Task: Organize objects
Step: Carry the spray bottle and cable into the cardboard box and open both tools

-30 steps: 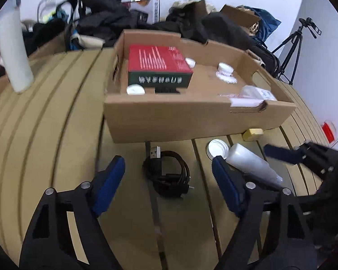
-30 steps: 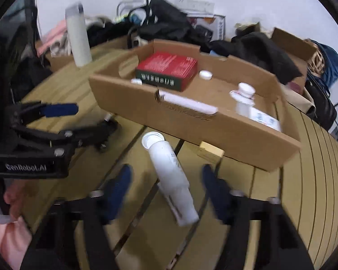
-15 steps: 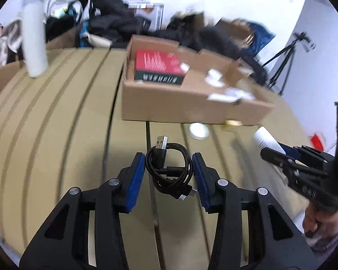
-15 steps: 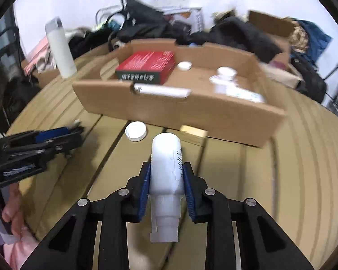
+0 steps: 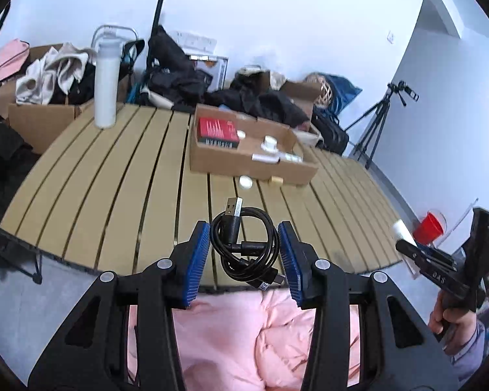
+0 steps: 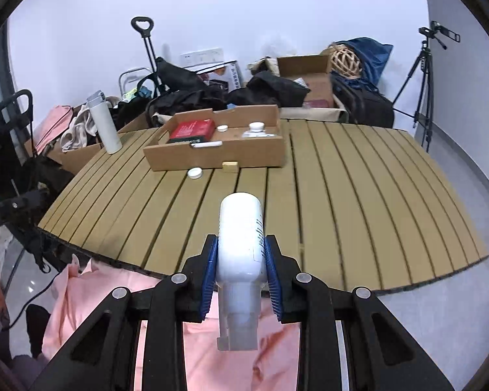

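Holding two things clear of the slatted tan wooden surface (image 6: 342, 195), I read the frames this way: my left hand-held gripper (image 5: 244, 254) is clamped on a coiled black USB cable (image 5: 244, 247), its blue pads pressing the loop from both sides, the silver plug sticking up above the coil; my right hand-held gripper (image 6: 239, 277) is clamped on a white plastic bottle (image 6: 241, 244), which lies along the fingers with its flat base pointing forward and its neck back towards the camera; a strip of small print runs down the bottle's side, too fine to read. Both loads hang over the near edge of the surface, above pink quilted fabric (image 5: 244, 325). Well ahead stands the shallow brown cardboard tray (image 6: 218, 159); inside it sit a red and dark rectangular box (image 6: 190, 130) with white lettering on its side that I cannot make out, a small white round lid (image 6: 222, 127) and a white capped jar (image 6: 257, 126). Just in front of the tray lie a white round cap (image 6: 195, 172) and a small pale yellow block (image 6: 229, 166). A tall white flask (image 6: 104, 123) stands upright at the far left corner. In the left wrist view the right tool's black body shows the letters "DAS" (image 5: 440, 278).
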Motion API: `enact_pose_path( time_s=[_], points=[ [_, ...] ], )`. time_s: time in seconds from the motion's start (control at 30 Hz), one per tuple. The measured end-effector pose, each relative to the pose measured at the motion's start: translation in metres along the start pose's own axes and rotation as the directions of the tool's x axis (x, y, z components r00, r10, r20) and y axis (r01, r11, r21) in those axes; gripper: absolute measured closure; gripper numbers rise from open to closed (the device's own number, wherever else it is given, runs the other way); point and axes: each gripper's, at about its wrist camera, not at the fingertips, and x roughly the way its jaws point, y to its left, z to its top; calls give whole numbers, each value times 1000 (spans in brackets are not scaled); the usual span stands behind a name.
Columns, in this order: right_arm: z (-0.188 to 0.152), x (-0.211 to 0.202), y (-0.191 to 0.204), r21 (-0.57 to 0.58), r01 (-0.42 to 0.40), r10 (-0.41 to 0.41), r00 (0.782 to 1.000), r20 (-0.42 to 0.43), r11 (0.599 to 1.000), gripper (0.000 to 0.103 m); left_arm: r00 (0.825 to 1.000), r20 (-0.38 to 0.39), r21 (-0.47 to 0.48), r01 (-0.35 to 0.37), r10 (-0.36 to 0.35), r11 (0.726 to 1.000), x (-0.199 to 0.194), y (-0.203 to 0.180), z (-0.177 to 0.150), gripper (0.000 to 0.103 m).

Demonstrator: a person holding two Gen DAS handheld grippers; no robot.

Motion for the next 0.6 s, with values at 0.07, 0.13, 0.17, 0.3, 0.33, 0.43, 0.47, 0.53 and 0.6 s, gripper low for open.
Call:
enact_pose_path(
  time_s=[0.07,0.13,0.17,0.3,0.33,0.43,0.47,0.53,0.6],
  points=[
    [7,-8,-2,13,-16,15,999,36,1000,73,1000,5,1,10,-10,1000,4,-3,10,64],
    [18,-7,-5,22,-60,59,997,52,998,73,999,8,36,33,-33,999,16,-10,27,64],
    [25,-2,-4,19,-72,71,996,48,997,73,998,15,69,55,-57,996,24,-16,41,64],
    [84,20,0,-23,-110,111,993,41,994,73,991,-6,123,136,-136,983,71,-33,110,64],
    [104,28,0,-40,-129,131,990,46,991,73,989,-25,119,150,-148,981,89,-37,129,64],
    [170,76,-8,-27,-175,176,984,16,984,73,986,-113,110,132,-120,985,168,-46,183,64],
    [193,103,-12,-13,-176,176,984,-7,984,73,986,-137,104,111,-96,988,193,-48,192,64],
    [231,169,-20,37,-145,147,986,-80,989,73,980,-194,95,66,-47,993,258,-46,207,64],
    [251,226,-24,74,-111,121,982,-148,991,73,960,-279,71,54,-32,996,324,-41,213,64]
  ],
)
